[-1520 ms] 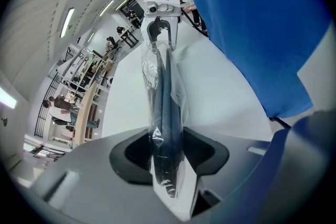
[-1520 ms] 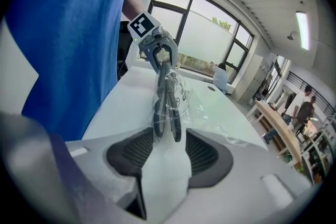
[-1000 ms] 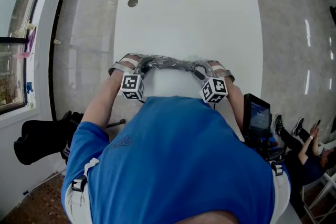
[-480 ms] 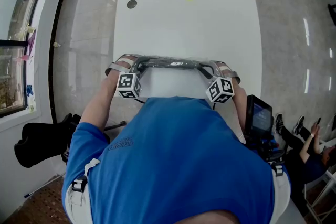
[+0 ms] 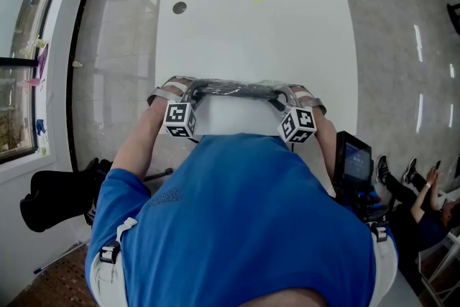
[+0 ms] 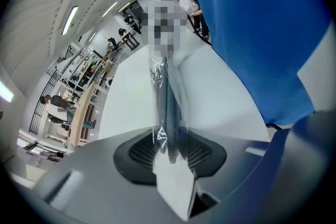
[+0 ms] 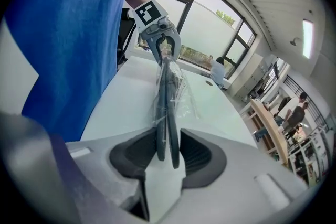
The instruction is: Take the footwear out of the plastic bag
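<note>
White tabletop fills the head view: the table (image 5: pixel 251 32) stands on a grey floor (image 5: pixel 108 54). Near the table's front edge the plastic bag (image 5: pixel 233 89) is stretched crosswise between the left gripper (image 5: pixel 190 93) and the right gripper (image 5: pixel 279 94), one at each end. The dark footwear (image 5: pixel 223 90) shows through the clear film. Judging by that, the task has hardly begun: the footwear is still wholly inside, and both opening the bag and drawing the footwear out remain. In the left gripper view, the narrow jaws pinch the bag's end. Crinkled film and a dark edge of the footwear (image 6: pixel 169 113) run straight out from between the pads toward the other gripper. These jaws have just been closing, with the bag between them. In the right gripper view, the footwear (image 7: pixel 167 113) reads as two thin dark soles, seemingly a flat pair lying face to face. They stand edge-on between the pads inside the film, and the pads sit against them. These jaws have just been opening, yet the bag is between them and looks gripped. Beyond, big windows (image 7: pixel 210 29) close off the room. No view shows where the bag's mouth lies or whether it is sealed.
</note>
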A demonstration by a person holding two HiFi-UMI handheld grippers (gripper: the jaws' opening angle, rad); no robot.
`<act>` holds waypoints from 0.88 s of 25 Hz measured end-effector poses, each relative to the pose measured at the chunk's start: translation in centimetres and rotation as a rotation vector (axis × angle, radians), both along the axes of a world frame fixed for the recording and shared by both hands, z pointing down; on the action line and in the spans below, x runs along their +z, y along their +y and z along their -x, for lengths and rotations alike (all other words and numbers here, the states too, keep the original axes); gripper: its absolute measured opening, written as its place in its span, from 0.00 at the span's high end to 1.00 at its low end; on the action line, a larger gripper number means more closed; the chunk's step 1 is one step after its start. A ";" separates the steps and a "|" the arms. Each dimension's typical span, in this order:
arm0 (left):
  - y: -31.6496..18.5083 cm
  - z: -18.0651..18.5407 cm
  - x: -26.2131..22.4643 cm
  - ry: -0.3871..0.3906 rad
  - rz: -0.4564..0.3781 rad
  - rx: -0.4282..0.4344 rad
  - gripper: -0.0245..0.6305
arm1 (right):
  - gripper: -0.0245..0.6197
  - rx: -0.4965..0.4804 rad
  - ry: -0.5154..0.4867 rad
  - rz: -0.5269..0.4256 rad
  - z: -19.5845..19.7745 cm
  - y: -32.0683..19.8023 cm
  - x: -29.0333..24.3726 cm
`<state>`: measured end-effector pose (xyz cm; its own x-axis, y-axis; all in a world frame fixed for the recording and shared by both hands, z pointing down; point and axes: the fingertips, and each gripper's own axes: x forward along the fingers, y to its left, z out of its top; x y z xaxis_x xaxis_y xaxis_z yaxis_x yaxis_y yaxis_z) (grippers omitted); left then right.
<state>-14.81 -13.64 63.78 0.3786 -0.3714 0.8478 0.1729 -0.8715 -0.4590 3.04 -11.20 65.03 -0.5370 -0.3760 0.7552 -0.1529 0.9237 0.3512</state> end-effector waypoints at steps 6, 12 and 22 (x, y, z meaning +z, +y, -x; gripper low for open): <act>-0.3 0.5 0.1 0.005 0.001 -0.003 0.78 | 0.83 -0.003 0.020 -0.028 0.4 -0.6 -0.2; -0.8 1.2 0.2 0.009 -0.002 -0.021 0.83 | 0.83 0.048 0.040 0.006 -2.2 -0.8 0.0; -0.9 0.4 0.6 0.006 0.013 0.002 0.90 | 0.77 0.043 0.083 0.027 -2.7 -0.9 0.5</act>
<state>-15.22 -14.54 64.37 0.3842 -0.3591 0.8505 0.1724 -0.8771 -0.4482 5.74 -12.12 65.50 -0.4561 -0.3762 0.8065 -0.1638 0.9263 0.3394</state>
